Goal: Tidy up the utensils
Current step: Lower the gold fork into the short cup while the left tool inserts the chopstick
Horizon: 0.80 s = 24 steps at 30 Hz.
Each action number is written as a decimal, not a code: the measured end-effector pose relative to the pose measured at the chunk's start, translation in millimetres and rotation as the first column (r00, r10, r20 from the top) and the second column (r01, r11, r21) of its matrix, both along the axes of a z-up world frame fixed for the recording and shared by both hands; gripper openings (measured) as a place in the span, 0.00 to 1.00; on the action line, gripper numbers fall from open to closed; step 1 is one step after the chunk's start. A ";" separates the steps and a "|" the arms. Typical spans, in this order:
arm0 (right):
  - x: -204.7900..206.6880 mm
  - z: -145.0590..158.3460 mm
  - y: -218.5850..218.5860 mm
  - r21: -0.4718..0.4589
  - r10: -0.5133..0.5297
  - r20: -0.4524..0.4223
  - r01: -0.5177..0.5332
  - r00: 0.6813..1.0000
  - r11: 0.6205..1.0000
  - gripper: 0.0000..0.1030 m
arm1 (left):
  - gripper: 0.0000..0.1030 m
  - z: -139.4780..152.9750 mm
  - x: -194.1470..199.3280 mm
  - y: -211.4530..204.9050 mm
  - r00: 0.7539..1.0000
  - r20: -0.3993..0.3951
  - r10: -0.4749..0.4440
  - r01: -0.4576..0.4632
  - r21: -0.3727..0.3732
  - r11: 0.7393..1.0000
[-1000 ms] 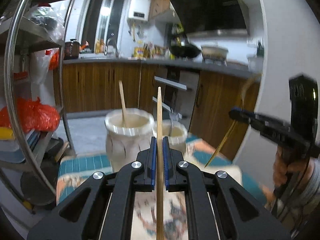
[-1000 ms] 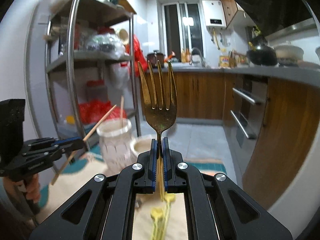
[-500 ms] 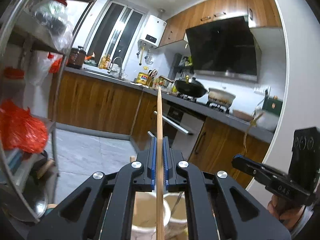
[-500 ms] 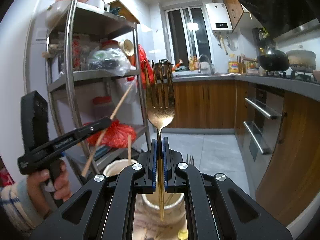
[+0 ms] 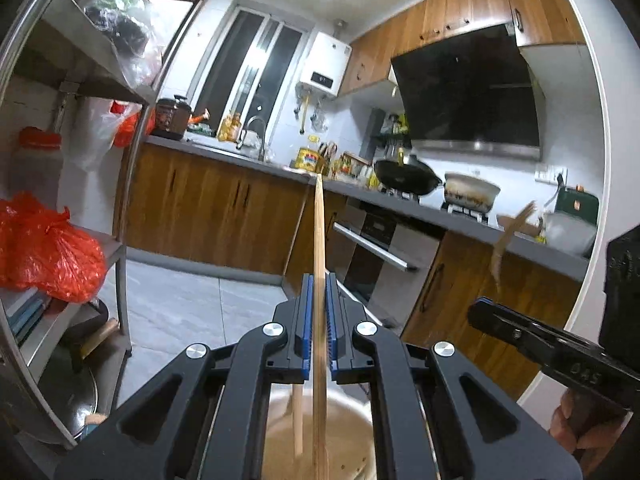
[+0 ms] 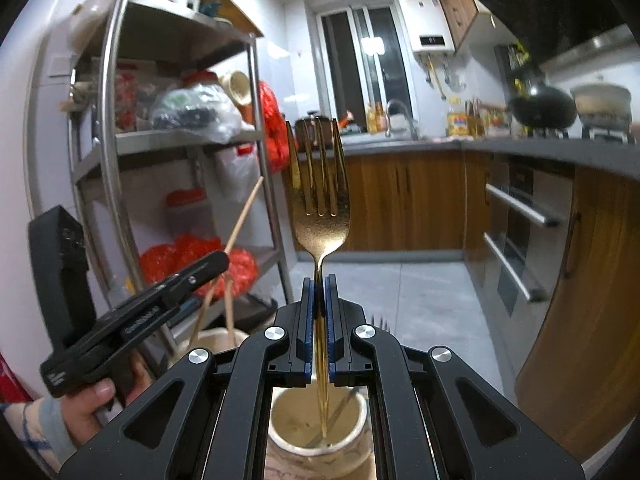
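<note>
In your left wrist view, the chopstick (image 5: 318, 264) runs straight up the middle of the frame, passing between the blue pads of your left gripper (image 5: 319, 308). Its long axis is near vertical in the picture, top end reaching the counter line at centre, lower end dropping out at the bottom edge over the cream holder (image 5: 352, 440). A second chopstick (image 5: 297, 420) already stands in that holder, just left of the one you hold. Your left gripper's jaws are pinched narrow, clamping the chopstick.

In your right wrist view, the gold fork (image 6: 320, 216) stands upright at frame centre, tines up, handle running down through your right gripper (image 6: 319, 312) and ending above the mouth of the second cream holder (image 6: 280, 428) at the bottom centre. Those jaws are likewise squeezed tight on the fork's neck.

At the lower left of that view your left hand (image 6: 86, 404) grips its tool, the chopstick slanting up to the right from it, above the first holder.
</note>
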State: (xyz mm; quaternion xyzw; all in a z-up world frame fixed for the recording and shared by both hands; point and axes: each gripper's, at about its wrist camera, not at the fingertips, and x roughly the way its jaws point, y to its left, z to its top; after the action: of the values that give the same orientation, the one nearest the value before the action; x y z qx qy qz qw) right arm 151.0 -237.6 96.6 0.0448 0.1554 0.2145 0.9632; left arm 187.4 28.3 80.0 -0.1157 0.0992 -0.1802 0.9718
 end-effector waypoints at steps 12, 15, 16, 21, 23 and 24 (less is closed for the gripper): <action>5.7 -47.9 -5.9 -0.016 -0.049 -0.121 0.048 0.991 0.999 0.06 | 0.06 -27.5 -32.9 -5.4 1.000 -0.030 0.000 0.006 0.195 0.981; 2.4 -51.0 -7.5 -0.013 -0.053 -0.119 0.052 0.991 0.999 0.06 | 0.06 -30.7 -36.2 -5.5 0.999 -0.047 0.001 0.010 0.218 0.976; 1.9 -51.3 -7.9 -0.011 -0.053 -0.119 0.052 0.991 0.999 0.06 | 0.06 -31.4 -37.1 -4.5 0.998 -0.056 -0.002 0.014 0.217 0.976; 1.8 -52.7 -8.5 -0.033 -0.067 -0.119 0.064 0.991 0.997 0.07 | 0.06 -31.5 -40.1 -1.2 0.998 -0.068 0.006 0.008 0.217 0.976; 2.2 -53.6 -9.0 -0.039 -0.076 -0.122 0.071 0.990 0.997 0.08 | 0.12 -30.0 -40.8 -0.2 0.998 -0.066 0.013 0.002 0.218 0.976; 2.5 -53.5 -8.9 -0.040 -0.078 -0.122 0.074 0.989 0.996 0.08 | 0.17 -29.2 -41.1 0.7 0.998 -0.066 0.020 -0.005 0.216 0.976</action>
State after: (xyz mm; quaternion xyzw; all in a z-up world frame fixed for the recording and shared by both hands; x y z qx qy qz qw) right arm 153.6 -246.4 43.1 0.0467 0.2169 0.1717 0.9598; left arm 146.3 29.0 50.8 -0.0161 0.1502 -0.1583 0.9758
